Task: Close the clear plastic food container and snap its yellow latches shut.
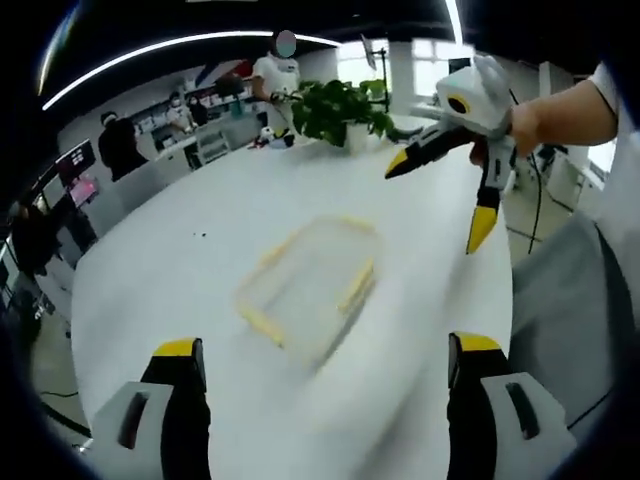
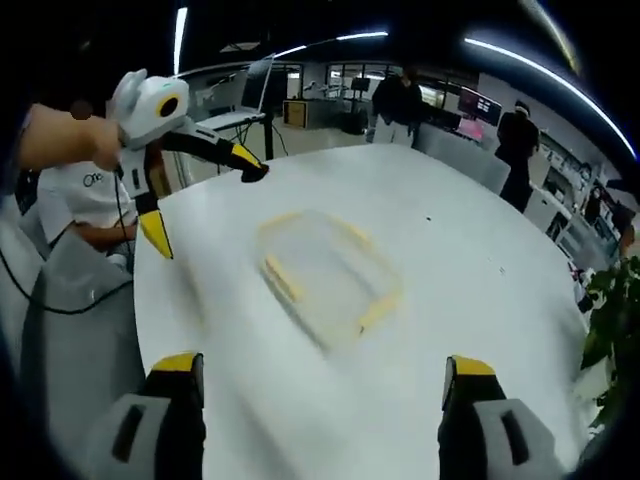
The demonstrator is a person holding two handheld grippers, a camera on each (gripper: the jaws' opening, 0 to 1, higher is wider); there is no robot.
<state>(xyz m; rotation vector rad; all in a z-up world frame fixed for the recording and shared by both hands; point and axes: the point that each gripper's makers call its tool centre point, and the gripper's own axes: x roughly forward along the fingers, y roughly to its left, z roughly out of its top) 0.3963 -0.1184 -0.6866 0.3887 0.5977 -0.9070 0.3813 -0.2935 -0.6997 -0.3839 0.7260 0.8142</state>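
Note:
The clear plastic container (image 1: 310, 285) with yellow latches on its sides lies flat on the white table (image 1: 180, 270), blurred by motion. My left gripper (image 1: 325, 352) is open, short of the container and not touching it. My right gripper (image 1: 437, 203), held by a hand, hovers open above the table to the container's right. In the right gripper view the container (image 2: 325, 275) lies ahead of my open right gripper (image 2: 322, 367), and the left gripper (image 2: 206, 208) hangs open beyond its left side. The blur hides whether the latches are snapped.
A potted green plant (image 1: 340, 110) stands at the table's far edge. Several people stand around desks (image 2: 400, 100) in the room behind. The table edge (image 2: 140, 300) runs close on the person's side, with a grey sleeve beside it.

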